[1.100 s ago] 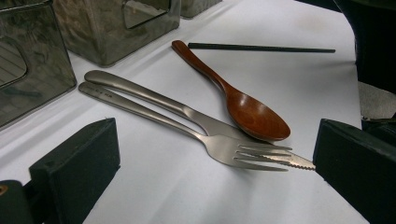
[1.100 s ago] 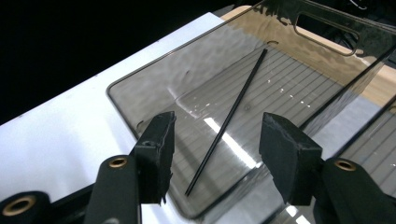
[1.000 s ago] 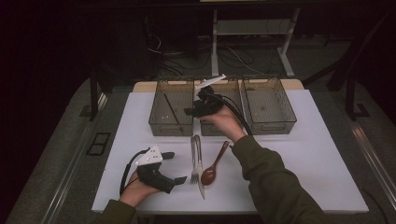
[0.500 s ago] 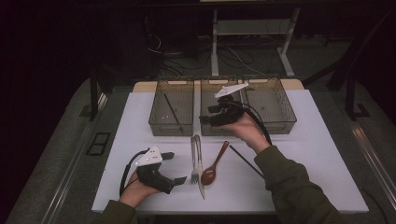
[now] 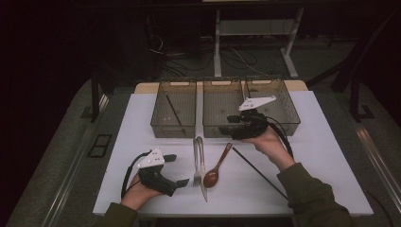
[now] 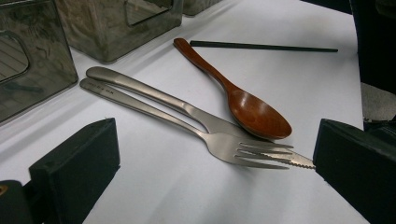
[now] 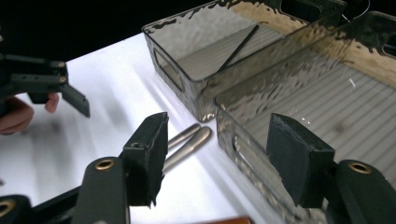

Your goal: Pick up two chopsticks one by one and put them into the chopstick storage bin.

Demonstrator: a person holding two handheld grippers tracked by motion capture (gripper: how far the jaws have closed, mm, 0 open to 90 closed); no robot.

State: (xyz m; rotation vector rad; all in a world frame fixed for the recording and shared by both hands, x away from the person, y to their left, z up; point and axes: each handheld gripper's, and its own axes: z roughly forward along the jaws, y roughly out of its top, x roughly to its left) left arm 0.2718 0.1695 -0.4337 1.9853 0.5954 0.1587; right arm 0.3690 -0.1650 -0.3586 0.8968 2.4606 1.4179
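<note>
My left gripper (image 5: 177, 169) rests on the white table (image 5: 326, 156) at the near left, open and empty, and points at the cutlery. A steel fork (image 6: 243, 149) and knife (image 6: 140, 93) lie side by side, with a brown wooden spoon (image 6: 252, 109) just beyond them and a black chopstick (image 6: 261, 46) farther off. My right gripper (image 5: 234, 126) hovers at the front wall of the middle bin (image 5: 220, 94). Its jaws have just been opening, and nothing is between them. In the right gripper view, that gripper (image 7: 224, 163) straddles the bin's front corner without touching it.
Three clear bins stand in a row at the back. The left bin (image 5: 161, 118) holds a black chopstick (image 5: 174, 113); the right bin (image 5: 288, 113) looks empty. The loose chopstick (image 5: 259, 172) lies slanted under my right forearm. Dark floor and cables lie beyond the table.
My right gripper has moved to the right and toward me, from over the bins to the middle bin's front wall. The left hand has stayed still.
</note>
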